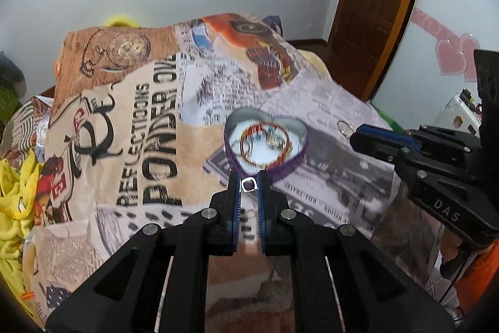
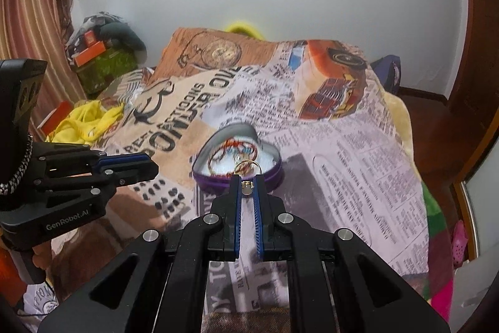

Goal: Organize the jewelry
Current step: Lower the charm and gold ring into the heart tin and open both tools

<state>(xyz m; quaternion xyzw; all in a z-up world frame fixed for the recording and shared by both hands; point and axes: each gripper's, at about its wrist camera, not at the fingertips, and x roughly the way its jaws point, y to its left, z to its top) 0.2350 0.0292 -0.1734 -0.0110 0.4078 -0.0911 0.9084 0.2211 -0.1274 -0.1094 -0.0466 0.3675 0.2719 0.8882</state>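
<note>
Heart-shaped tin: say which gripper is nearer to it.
Hard to separate. The left gripper sits at the heart-shaped tin's near point, pinching a small silver ring. The right gripper sits at its near rim, holding a gold ring over it.

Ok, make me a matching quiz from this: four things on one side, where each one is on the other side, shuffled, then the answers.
Things:
1. silver ring
2. gold ring
3. bracelet
4. tin

Places:
A. on the blanket
B. right gripper, between its jaws
C. inside the tin
D. left gripper, between its jaws

Pairs: 1-D, 2-B, 3-C, 4-A
</note>
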